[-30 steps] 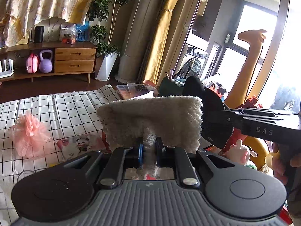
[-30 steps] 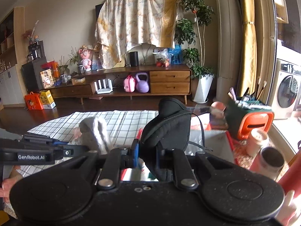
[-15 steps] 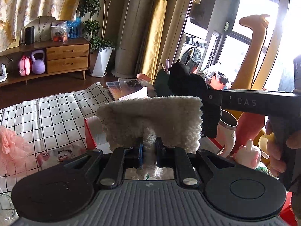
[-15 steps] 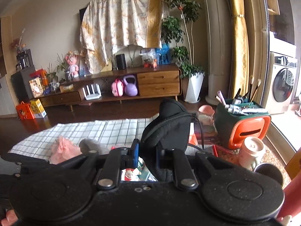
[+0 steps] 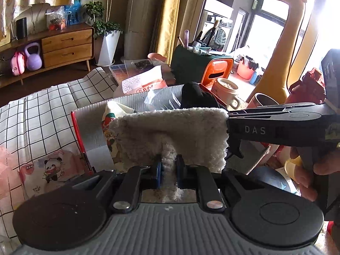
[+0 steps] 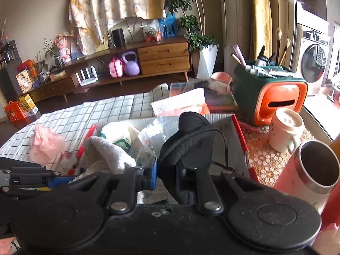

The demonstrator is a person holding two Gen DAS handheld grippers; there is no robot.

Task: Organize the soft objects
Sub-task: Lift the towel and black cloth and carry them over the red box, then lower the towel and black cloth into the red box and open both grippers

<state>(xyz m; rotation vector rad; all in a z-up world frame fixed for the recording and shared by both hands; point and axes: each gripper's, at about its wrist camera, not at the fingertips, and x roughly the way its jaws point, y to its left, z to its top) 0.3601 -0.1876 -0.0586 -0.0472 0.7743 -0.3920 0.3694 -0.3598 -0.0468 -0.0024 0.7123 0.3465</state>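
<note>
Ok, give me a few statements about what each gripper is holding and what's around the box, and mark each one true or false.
1. The left gripper is shut on a fluffy cream cloth. True.
2. The right gripper is open, holding nothing. False: it is shut on a black eye mask.
3. A grey box with red edges lies just ahead of both grippers and already holds some items. True.
4. The pink mesh puff is inside the box. False: it lies on the checked cloth, outside the box.
5. The white mug lies tipped on its side. False: it stands upright, near the orange and green organiser.
</note>
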